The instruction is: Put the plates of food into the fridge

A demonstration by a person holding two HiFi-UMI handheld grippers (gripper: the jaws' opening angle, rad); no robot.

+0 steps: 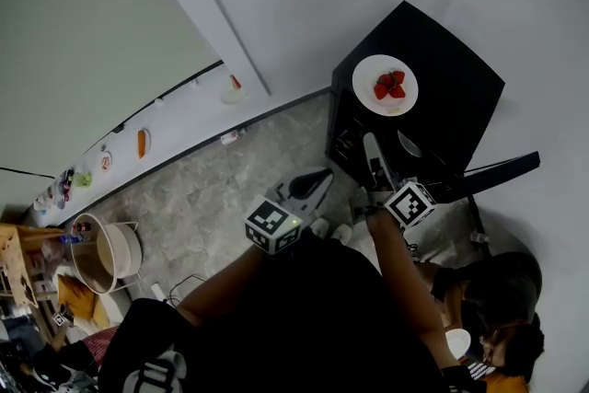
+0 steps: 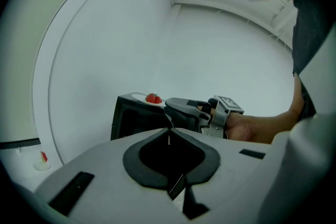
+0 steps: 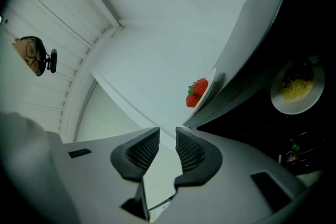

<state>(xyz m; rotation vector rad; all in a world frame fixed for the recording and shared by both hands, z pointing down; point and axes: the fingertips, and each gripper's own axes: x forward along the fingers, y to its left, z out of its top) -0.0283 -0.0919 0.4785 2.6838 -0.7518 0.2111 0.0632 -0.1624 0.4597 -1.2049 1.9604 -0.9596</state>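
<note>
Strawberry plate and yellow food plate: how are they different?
The strawberry plate sits out in the light on top of the black fridge. The yellow food plate is inside it, in the dark. The strawberry plate holds red strawberries. The yellow food plate holds a yellow heap. Both plates are round and white.

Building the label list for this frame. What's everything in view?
fridge: 1, black, against the white wall, door open
plate: 1, white, on top of the fridge
strawberries: a few, red, on that plate
second plate: 1, white, inside the fridge
yellow food: 1 heap, yellow, on the second plate
tub: 1, white, on the floor at far left
other person: 1, dark hair, lower right of the head view
left gripper: 1, grey, fingers together, empty
right gripper: 1, grey, fingers apart, nothing between them, at the fridge
</note>
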